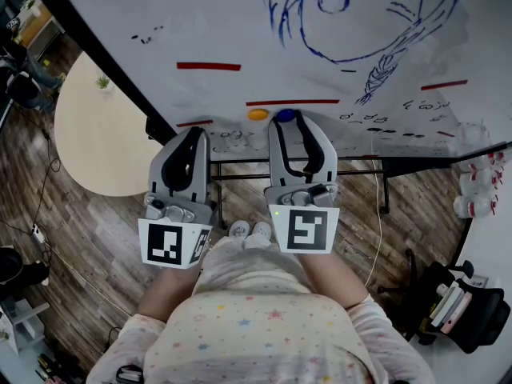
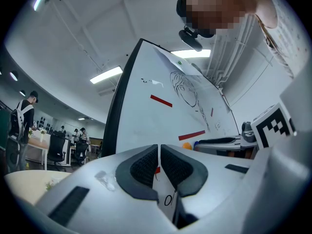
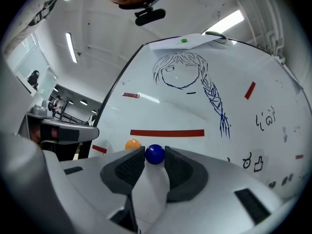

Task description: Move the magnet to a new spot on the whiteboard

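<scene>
Presently the right claw [image 3: 154, 159] is clamped on the blue magnet [image 3: 155, 153], a glossy ball-shaped piece low on the whiteboard [image 3: 161, 106], whose face is smooth and white; the left claw [image 2: 159, 150] is pinched together and empty, its ribbed dark pads almost meeting. Obstructions: a round orange magnet [image 3: 132, 144] just beside the blue one, on its left; a flat red strip [image 3: 167, 132] on the board above both. A blue marker sketch of a braided head [image 3: 183, 72] sits higher up; a pale round desk [image 1: 88, 134] stands beside the board on a wood-plank floor [image 1: 96, 238].

Illegible small scribbles [image 1: 394, 122] on whiteboard [image 1: 200, 22]
</scene>
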Demonstrator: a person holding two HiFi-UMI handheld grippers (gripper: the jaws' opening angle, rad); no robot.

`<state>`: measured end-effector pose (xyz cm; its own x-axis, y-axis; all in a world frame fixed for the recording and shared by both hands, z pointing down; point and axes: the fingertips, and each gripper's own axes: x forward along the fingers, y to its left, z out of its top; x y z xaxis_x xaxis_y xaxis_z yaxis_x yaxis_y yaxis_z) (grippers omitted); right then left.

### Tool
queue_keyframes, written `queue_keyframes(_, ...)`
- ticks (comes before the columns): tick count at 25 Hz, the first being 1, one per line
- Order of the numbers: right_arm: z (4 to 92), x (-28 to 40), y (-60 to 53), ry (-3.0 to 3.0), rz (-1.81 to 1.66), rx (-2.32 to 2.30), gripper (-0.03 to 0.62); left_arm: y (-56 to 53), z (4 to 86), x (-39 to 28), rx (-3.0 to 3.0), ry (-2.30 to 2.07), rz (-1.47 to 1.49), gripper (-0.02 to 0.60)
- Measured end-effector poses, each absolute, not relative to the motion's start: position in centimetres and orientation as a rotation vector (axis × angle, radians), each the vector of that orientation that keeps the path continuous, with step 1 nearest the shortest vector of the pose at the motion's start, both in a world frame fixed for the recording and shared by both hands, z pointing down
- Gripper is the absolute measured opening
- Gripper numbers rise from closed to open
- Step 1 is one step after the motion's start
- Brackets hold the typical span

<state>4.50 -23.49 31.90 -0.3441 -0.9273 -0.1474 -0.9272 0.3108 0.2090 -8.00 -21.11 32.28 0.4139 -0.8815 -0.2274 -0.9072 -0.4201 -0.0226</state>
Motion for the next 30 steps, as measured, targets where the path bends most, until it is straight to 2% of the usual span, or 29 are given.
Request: queue_keyframes(30,31.12,4.78,-23.0,-2.55,-0.407,1.793,0.126,-20.38,31.9,-8.39,-2.514,1.603,0.287,0.026)
